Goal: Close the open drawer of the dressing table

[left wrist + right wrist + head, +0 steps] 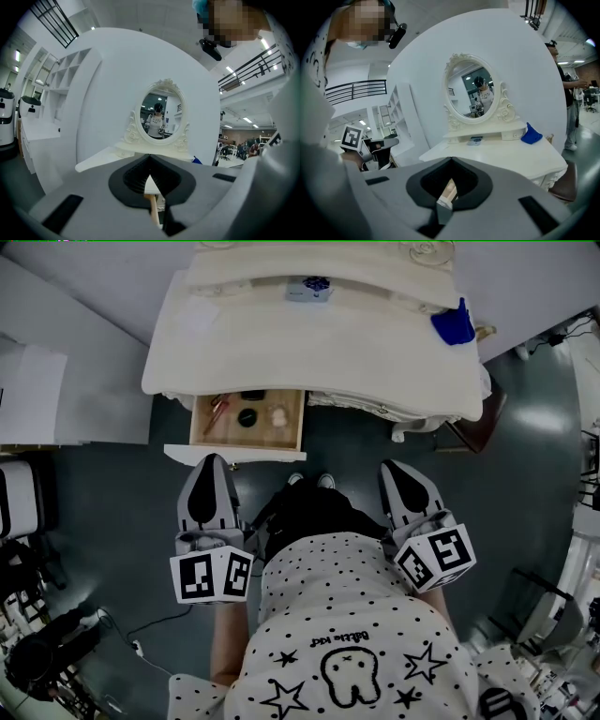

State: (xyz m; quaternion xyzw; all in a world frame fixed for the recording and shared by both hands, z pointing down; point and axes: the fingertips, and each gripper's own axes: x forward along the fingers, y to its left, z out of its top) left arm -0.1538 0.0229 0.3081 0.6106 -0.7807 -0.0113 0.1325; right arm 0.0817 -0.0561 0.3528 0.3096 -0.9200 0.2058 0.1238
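Filling the upper half of the head view, the cream-white dressing table with a curved top (375,343) stands on the dark grey floor (103,493); below it, at the bottom centre, lies the person's white dotted shirt with black stars (347,615); in the left gripper view the table's oval mirror in a carved cream frame (161,115) rises at the middle of the frame, and it shows in the upper centre of the right gripper view too; the open wooden drawer with a white front (248,423) stands pulled out from under the left part of the tabletop, left of centre in the head view, with a reddish-brown stick-like item, a small black round item and a pale item lying inside it; the grey left gripper (211,460) sits just below the drawer's front, its tip at or against that front, though contact cannot be made out, and its own view shows its jaws pressed together with nothing pinched; the grey right gripper (394,467) hangs at the lower right of the table's front edge, well apart from the drawer, its jaws likewise pressed together and empty; a crumpled blue cloth (453,324) rests on the tabletop's right end; a small white and blue box (307,289) lies on the raised shelf at the top centre.
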